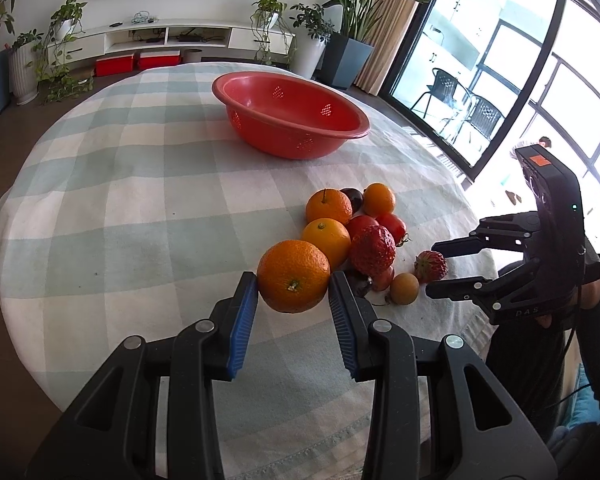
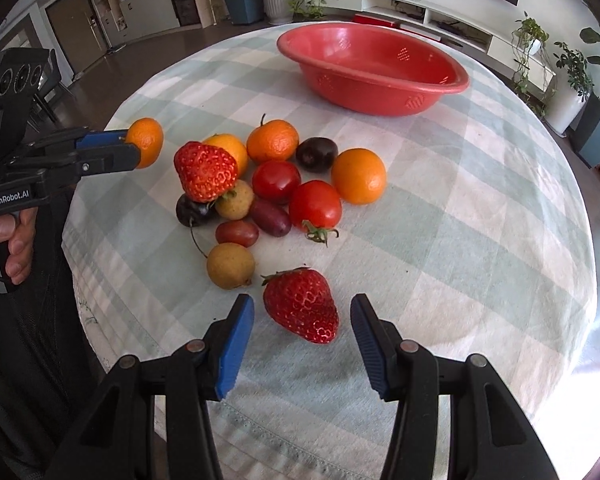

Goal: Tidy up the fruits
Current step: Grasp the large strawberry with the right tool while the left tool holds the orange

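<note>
I'm pinching an orange [image 1: 293,276] in my left gripper [image 1: 293,294], lower centre; my right gripper [image 2: 302,322] is hanging spread around a strawberry [image 2: 302,306], not touching.

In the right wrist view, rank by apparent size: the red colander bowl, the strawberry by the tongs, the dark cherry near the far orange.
1. Red perforated plastic colander bowl, largest.
2. Red strawberry between the right tongs, though nearness to the camera enlarges it.
3. Dark round cherry, smallest.

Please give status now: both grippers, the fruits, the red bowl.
Left gripper shut on orange, lifted. Right gripper open around strawberry, no contact. Red bowl empty, path clear.
</note>
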The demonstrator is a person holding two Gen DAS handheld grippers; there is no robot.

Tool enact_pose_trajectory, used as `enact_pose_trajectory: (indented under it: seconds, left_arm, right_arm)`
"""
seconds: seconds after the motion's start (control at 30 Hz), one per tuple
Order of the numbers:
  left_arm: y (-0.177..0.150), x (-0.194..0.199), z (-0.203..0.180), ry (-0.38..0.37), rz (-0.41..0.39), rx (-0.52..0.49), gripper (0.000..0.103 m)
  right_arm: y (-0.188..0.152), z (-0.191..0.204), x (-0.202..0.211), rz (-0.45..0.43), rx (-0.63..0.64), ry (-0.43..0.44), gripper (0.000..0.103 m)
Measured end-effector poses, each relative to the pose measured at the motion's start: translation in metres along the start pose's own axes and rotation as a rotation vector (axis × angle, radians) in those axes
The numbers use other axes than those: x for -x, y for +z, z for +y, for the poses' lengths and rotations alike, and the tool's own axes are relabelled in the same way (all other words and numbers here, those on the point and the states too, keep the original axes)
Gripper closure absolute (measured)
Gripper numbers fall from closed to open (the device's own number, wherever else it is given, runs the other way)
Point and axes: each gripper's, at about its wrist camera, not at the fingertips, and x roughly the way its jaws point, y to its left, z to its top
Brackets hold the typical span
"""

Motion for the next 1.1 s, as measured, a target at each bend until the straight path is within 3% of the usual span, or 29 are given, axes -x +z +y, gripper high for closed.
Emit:
enact_pose_trajectory:
  seconds: [0.2,0.6,0.9,1.1]
  left_arm:
    - [0.0,0.0,-0.001,-0.003,-0.001,0.0,0.068]
    - [0.0,0.0,-0.001,-0.005,0.0,-0.002,0.068]
    - [0.0,0.0,-0.001,-0.005,-0.001,-0.002,0.068]
    - [0.001,0.001,-0.002,-0.013,-0.008,0.002,0.068]
  right_arm:
    - [0.005,0.003,-0.006,0.041,0.066,0.002,0.051]
    - [0.014,0.008,-0.014,0.088,0.152,0.006,0.065]
    - [0.012,0.003,-0.008,0.074,0.129,0.015,0.066]
    - [0.014,-0.002,0.012,0.017,0.096,0.03,0.066]
